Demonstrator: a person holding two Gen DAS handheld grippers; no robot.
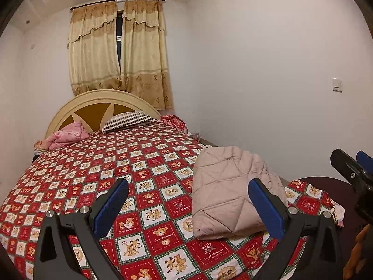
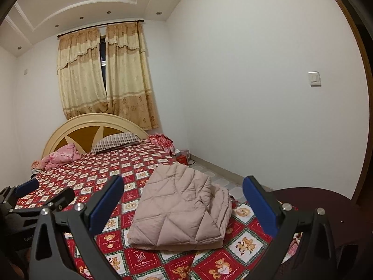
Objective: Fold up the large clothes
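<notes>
Hovering above the bed's near end, the left gripper (image 1: 188, 200) and right gripper (image 2: 183, 197) both hold their blue pads wide apart, clamping nothing. One folded pink quilted jacket (image 2: 179, 212) lies on the red bear-print bedspread (image 1: 116, 163), at about one o'clock from the left gripper. Farther off rest one striped pillow (image 1: 128, 121) and one crumpled pink blanket (image 1: 67, 135) at eleven o'clock, under two curtains (image 1: 116, 53). Small items on the floor beside the bed are too blurred to identify.

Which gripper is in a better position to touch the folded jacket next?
Right, probably. The jacket lies centred between the open right gripper; for the open left gripper it sits off to the right.
</notes>
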